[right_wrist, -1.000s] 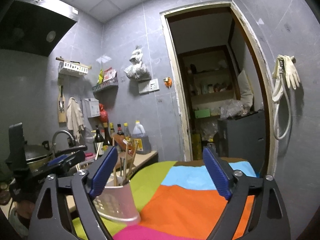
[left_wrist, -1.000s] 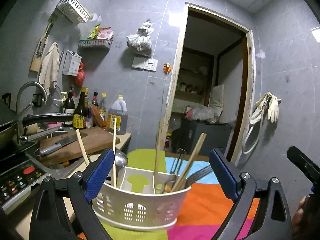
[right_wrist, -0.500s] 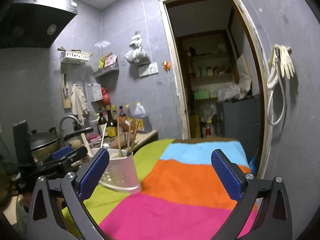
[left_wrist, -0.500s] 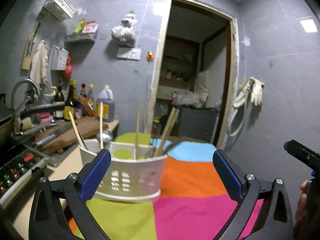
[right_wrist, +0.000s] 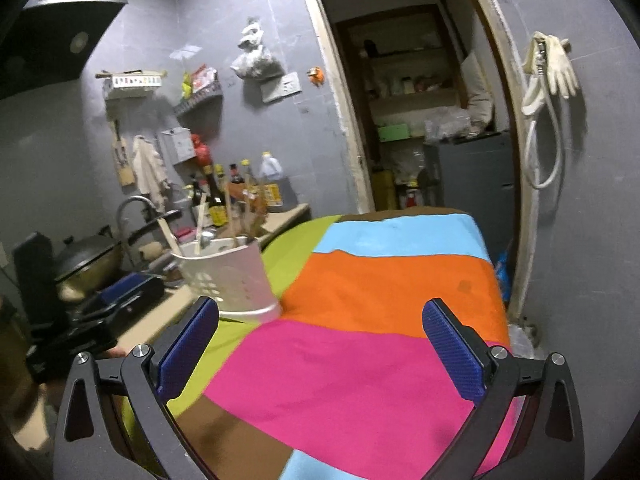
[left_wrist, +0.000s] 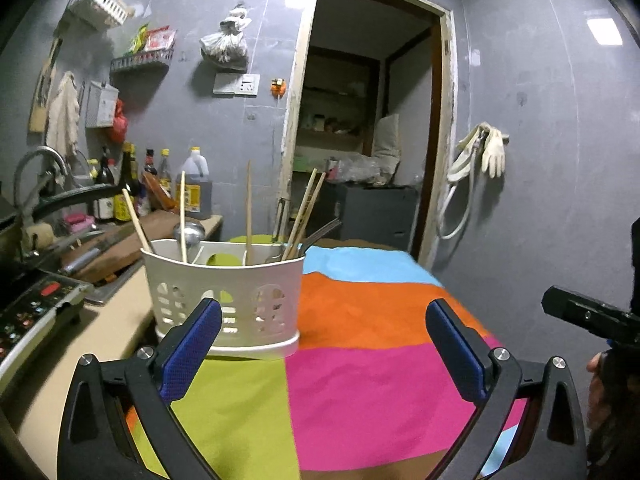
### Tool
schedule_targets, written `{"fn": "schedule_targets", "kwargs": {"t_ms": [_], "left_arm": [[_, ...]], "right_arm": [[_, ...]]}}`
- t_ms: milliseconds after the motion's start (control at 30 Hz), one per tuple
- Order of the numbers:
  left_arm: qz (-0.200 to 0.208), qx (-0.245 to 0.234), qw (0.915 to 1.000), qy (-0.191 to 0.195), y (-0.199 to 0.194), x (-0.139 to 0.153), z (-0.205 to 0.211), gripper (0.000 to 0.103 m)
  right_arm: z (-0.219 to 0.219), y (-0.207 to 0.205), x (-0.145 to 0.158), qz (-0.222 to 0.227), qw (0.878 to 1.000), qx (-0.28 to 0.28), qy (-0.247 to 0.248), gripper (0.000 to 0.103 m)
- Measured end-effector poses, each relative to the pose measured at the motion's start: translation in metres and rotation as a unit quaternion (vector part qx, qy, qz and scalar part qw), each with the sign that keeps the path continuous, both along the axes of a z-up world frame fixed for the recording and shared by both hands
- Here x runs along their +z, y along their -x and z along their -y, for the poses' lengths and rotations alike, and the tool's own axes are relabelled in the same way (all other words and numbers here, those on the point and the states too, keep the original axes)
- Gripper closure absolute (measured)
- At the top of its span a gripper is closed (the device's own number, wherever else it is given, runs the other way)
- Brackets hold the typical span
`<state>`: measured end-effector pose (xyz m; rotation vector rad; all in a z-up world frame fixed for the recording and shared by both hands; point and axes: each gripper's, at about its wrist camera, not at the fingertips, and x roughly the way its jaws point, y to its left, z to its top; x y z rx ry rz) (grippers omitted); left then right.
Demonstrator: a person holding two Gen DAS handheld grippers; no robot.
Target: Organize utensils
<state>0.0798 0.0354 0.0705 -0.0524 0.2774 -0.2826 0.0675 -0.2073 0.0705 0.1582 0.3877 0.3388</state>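
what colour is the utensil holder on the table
White, with cut-out holes in its wall; the utensil holder shows best in the left wrist view.

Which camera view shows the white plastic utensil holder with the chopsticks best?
The left wrist view: the white plastic utensil holder is near, sharp and front-on. The right wrist view shows it smaller and blurred, at an angle.

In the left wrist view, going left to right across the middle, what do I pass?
Faucet → sauce bottles → white utensil caddy on the colourful cloth → dark doorway → rubber gloves hanging on the wall.
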Motion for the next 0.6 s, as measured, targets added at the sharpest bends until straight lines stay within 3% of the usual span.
{"fn": "schedule_targets", "kwargs": {"t_ms": [267,467,600], "left_arm": [[0.025,0.044,0.9984,-0.027,0.008,-0.024,0.010,0.003],[0.037,0.054,0.9977,0.014,0.014,-0.041,-0.002,0.003],[0.046,0.070,0.9960,0.032,0.020,-0.050,-0.011,0.003]], "right_arm": [[-0.005,0.010,-0.020,0.050,0.995,-0.068,0.054,0.000],[-0.020,0.025,-0.032,0.103,0.984,-0.108,0.102,0.000],[-0.025,0.032,-0.040,0.126,0.978,-0.125,0.106,0.000]]}}
